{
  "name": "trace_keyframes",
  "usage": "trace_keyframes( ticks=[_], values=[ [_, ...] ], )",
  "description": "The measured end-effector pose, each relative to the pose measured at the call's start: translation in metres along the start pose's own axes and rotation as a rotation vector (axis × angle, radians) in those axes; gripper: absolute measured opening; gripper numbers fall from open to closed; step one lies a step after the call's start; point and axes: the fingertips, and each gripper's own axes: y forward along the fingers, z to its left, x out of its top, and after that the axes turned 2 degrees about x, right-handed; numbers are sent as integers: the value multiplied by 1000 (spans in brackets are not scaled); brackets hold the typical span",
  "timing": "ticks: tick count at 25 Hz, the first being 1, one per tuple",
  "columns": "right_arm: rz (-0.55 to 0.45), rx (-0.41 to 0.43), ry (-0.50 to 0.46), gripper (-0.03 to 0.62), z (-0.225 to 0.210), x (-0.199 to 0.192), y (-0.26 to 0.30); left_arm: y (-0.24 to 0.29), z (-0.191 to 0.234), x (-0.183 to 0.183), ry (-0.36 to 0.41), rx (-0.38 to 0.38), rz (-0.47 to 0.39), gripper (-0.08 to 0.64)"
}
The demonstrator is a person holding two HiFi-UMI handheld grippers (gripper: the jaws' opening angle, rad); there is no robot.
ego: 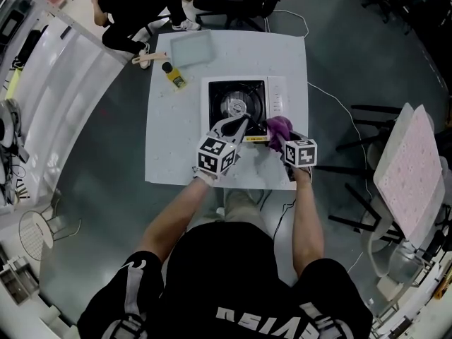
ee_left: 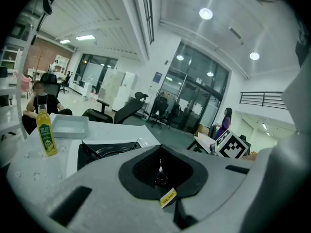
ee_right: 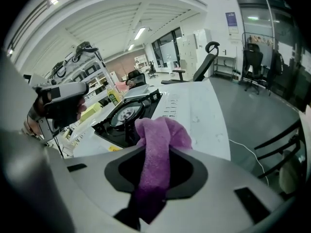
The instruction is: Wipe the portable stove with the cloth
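On the white table (ego: 164,154), we find the stove (ego: 240,101) right of centre, with the cloth (ee_right: 163,130) over its near right corner.

The cloth is purple and bunched. The right gripper (ee_right: 155,171) has it clamped between its jaws, with a wad sticking out past the tips toward the stove's white control strip. We cannot tell whether the cloth touches the stove. The left gripper (ego: 242,126) lies just beside it over the stove's near edge, with its jaws together and nothing between them, pointing at the black burner well. Beyond the stove, toward the far left of the table, a yellow bottle (ego: 171,73) stands upright, and a pale tray (ego: 191,48) lies near it at the far edge. A person (ego: 134,13) sits on the floor past the far left corner.
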Motion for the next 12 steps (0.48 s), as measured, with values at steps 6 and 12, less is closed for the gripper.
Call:
trace_keyframes(
  ticks=[6,12],
  values=[
    [15,1,-9,101,-11,26,19,14,14,21,-10,16,-24,6],
    [19,18,-11,101,-18,53,38,29,29,38,-16,25,-36,6]
  ],
)
